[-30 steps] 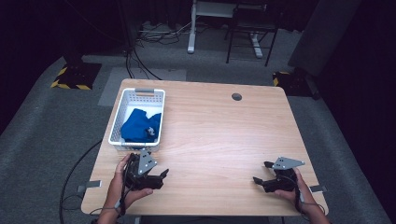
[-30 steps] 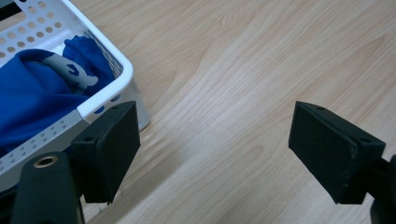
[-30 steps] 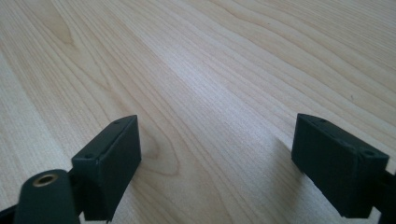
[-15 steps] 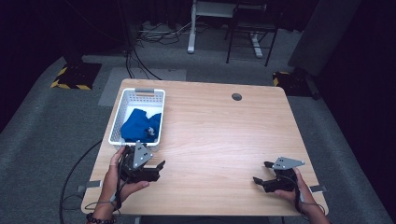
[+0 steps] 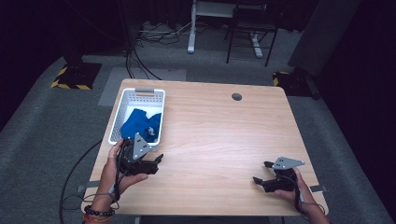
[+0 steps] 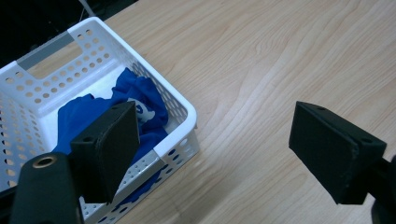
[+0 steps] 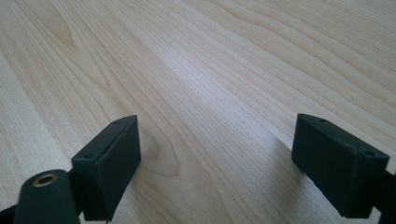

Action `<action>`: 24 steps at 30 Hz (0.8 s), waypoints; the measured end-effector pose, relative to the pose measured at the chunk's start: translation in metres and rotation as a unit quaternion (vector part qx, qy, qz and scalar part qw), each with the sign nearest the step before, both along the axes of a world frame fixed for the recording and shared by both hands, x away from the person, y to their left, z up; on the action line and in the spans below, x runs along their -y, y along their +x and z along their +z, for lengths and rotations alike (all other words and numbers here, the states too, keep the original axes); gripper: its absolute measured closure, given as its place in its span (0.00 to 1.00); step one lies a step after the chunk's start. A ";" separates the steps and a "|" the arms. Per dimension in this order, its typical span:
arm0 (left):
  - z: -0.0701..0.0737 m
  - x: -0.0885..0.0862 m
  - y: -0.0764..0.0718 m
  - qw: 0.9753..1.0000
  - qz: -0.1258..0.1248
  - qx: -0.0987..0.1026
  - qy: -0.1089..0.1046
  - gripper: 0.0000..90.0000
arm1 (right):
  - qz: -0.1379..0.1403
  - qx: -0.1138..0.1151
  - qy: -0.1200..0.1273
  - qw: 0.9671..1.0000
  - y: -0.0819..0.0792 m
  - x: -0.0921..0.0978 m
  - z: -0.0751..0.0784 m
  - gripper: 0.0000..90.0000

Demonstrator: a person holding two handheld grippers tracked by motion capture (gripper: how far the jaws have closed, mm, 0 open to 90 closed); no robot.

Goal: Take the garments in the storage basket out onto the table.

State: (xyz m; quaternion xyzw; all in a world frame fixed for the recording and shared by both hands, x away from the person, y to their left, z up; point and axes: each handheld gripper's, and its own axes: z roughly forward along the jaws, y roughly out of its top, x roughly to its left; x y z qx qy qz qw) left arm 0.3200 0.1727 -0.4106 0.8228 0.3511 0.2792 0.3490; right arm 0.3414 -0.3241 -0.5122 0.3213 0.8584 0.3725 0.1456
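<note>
Both jaws of the left gripper (image 5: 156,162) are spread wide and nothing is held between them; in the left gripper view (image 6: 215,149) bare wood of the counter (image 5: 219,135) is seen in the gap. One jaw is seen in front of the near corner of the white basket (image 6: 180,100), the other out over the counter beside it, though contact with the basket cannot be judged. A crumpled blue cloth (image 6: 81,114) is lain inside the basket, just beyond that first jaw. In the high view the basket (image 5: 119,114) is placed at the counter's left side, with the cloth (image 5: 137,122) in its nearer half and the left gripper just beside its near end

The right gripper (image 5: 259,178) is held low near the counter's front right corner, well apart from the basket. Its jaws (image 7: 215,154) are likewise released wide, with only wood grain between them
</note>
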 end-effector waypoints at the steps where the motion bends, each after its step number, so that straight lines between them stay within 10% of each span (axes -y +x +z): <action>1: 0.000 0.000 0.000 1.000 0.000 0.000 0.000 0.18 | 0.000 0.000 0.000 1.000 0.000 0.000 0.000 0.18; 24: -0.010 -0.019 0.045 0.999 0.039 -0.025 0.002 0.18 | 0.000 0.000 0.000 1.000 0.000 0.000 0.000 0.18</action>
